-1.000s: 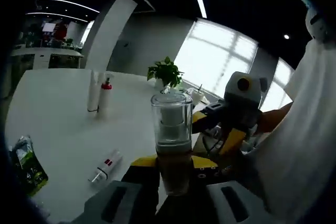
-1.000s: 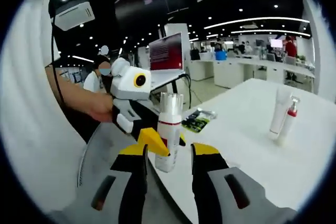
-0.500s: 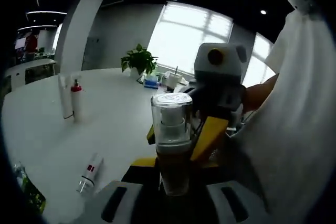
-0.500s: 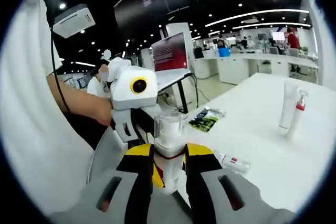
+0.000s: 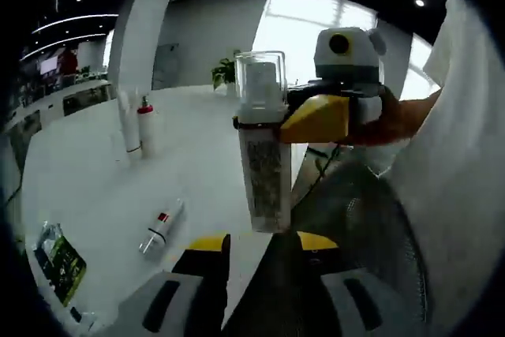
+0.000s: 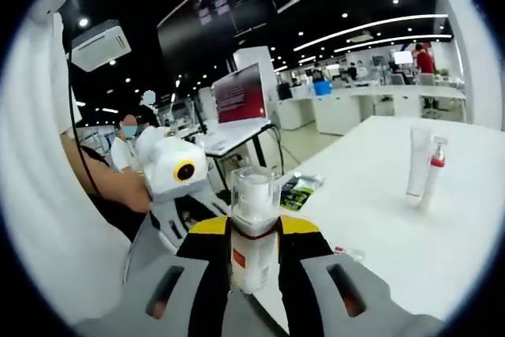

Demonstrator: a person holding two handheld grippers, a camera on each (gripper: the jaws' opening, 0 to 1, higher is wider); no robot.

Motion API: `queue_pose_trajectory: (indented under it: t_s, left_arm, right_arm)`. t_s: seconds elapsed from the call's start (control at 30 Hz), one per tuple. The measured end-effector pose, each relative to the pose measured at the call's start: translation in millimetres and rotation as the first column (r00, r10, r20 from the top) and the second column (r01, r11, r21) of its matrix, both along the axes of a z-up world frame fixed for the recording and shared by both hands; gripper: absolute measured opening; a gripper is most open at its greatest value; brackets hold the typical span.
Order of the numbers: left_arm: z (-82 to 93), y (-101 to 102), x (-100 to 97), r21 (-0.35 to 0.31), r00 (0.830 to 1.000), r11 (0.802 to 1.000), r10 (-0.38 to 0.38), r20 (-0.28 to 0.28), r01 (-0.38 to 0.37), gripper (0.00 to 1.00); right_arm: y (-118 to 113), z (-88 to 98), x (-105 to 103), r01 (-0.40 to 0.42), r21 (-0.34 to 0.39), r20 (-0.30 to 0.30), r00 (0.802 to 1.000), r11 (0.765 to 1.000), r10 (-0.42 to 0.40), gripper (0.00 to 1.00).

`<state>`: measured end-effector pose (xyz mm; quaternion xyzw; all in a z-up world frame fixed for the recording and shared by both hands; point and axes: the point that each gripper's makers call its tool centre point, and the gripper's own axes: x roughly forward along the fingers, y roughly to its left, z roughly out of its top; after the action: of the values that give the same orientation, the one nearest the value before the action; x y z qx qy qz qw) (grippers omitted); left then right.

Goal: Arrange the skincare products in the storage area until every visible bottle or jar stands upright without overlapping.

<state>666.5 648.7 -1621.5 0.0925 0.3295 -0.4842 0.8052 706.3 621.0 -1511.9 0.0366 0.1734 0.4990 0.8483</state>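
We see our right gripper [image 6: 254,230] pinching a tall white bottle with a clear square cap and a red band [image 6: 252,226], holding it upright above the near edge of the white table [image 6: 394,226]. In the left gripper view the same bottle [image 5: 263,147] stands in the middle of the scene, with the right gripper's yellow-tipped jaw pressed against its right side just under the cap. Our left gripper [image 5: 263,241] sits below the bottle with its yellow-tipped jaws spread, and they do not touch it.

On the table, a small white tube with a red label [image 5: 161,228] lies on its side to the left of the held bottle. Far across the table a white upright tube [image 5: 125,120] and a slim white pump bottle with a red top [image 5: 145,125] stand just beside each other; in the right gripper view we see that pair at the far right, the tube [image 6: 417,165] left of the pump bottle [image 6: 432,171]. A green and black flat packet [image 5: 60,258] lies near the left edge of the table. A potted green plant [image 5: 224,78] stands at the far side by the bright window [image 5: 316,17].
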Motion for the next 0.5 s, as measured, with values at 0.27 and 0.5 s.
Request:
queue_pose_trajectory:
  t_s: [0.27,0.5]
  left_arm:
    - [-35.8,32,-7.8,0.211,0.986,0.965,0.142,0.084,-0.157,0.28]
    - [-49.6,47,8.9,0.265,0.969,0.933,0.228,0.094,-0.245,0.23]
  right_arm:
    - [-21,4.7,50,0.096,-0.023,0.034,0.995,0.995,-0.095,0.19]
    - [-35,4.6,100,0.177,-0.019,0.063,0.982,0.984,-0.176,0.19]
